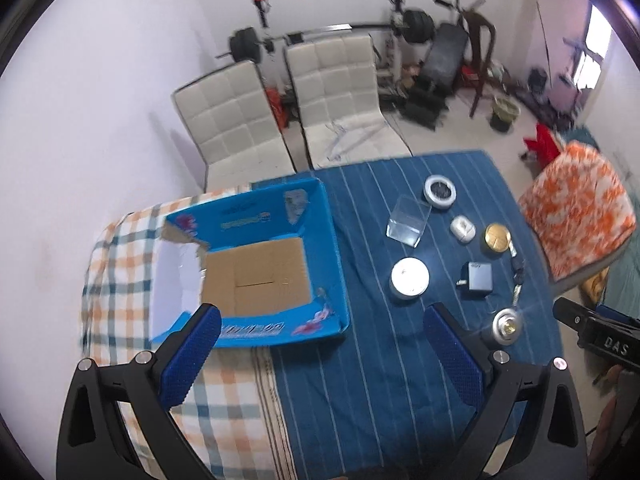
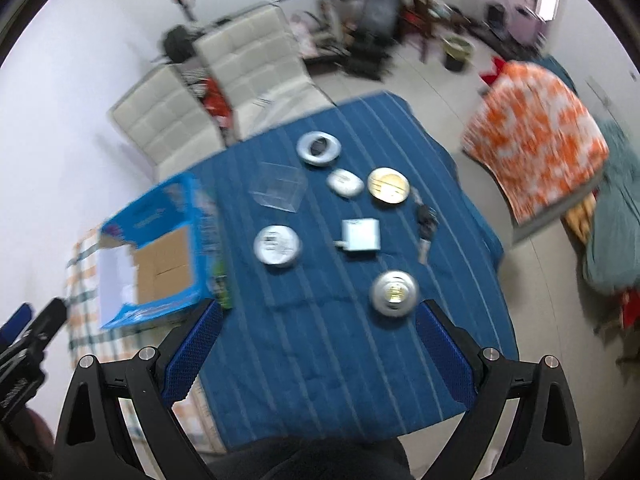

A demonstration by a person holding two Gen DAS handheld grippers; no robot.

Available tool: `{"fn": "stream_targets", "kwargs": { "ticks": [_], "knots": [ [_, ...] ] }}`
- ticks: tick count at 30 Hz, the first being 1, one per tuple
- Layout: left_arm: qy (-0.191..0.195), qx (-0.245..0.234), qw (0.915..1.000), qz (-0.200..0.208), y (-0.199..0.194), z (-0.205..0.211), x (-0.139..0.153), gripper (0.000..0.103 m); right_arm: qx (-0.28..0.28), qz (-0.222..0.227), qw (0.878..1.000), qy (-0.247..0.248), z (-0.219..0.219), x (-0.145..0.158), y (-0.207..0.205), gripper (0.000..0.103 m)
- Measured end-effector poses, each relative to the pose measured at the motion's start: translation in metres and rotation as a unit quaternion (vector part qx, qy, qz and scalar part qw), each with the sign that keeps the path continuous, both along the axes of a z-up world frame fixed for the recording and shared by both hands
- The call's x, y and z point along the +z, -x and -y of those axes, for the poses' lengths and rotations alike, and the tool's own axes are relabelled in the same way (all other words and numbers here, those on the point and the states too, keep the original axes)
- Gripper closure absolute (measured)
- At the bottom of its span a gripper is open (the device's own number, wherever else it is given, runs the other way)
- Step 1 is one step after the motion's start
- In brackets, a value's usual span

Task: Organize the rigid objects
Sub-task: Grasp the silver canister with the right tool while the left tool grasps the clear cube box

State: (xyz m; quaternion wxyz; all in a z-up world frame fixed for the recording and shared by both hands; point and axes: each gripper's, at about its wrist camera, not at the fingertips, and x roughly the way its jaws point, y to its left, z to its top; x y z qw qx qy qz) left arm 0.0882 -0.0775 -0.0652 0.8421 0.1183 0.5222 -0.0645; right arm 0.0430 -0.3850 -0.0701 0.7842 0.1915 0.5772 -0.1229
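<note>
Both grippers, left gripper (image 1: 320,352) and right gripper (image 2: 318,350), hung wide open, empty; we counted eight items right of one blue box (image 1: 256,264), including four round tins.

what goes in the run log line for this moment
left tongs open, empty | right tongs open, empty | box empty | items on blue cloth

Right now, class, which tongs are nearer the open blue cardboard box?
Left. The left tongs hover at the blue cardboard box's near edge; the right tongs are off to its right, by the silver round tin.
</note>
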Motion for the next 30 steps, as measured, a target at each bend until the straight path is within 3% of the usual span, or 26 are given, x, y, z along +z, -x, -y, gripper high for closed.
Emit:
{"fn": "stream_targets", "kwargs": {
  "ticks": [5,11,15,20,26,30],
  "knots": [
    [-0.030,-0.039,0.9982,-0.036,-0.031,0.043,-0.062,0.000,-0.055,-0.074,0.995,-0.025,0.049,-0.091,-0.018,0.004],
    [-0.084,-0.095,0.9889,-0.078,-0.073,0.096,-0.135,0.000,-0.106,-0.162,0.977,-0.087,0.079,-0.206,-0.026,0.004],
    [-0.106,-0.115,0.9833,-0.093,-0.103,0.120,-0.166,0.000,-0.122,-0.195,0.967,-0.112,0.079,-0.251,-0.029,0.004],
    [-0.125,-0.129,0.9781,-0.105,-0.142,0.144,-0.197,0.000,-0.134,-0.225,0.958,-0.115,0.079,-0.284,-0.032,0.009],
    [-0.140,-0.151,0.9705,-0.125,-0.177,0.164,-0.223,0.000,-0.145,-0.251,0.951,-0.110,0.083,-0.307,-0.027,0.024],
    [-0.132,-0.157,0.9671,-0.151,-0.198,0.169,-0.241,0.000,-0.152,-0.257,0.948,-0.115,0.085,-0.317,-0.029,0.025]
  ]
}}
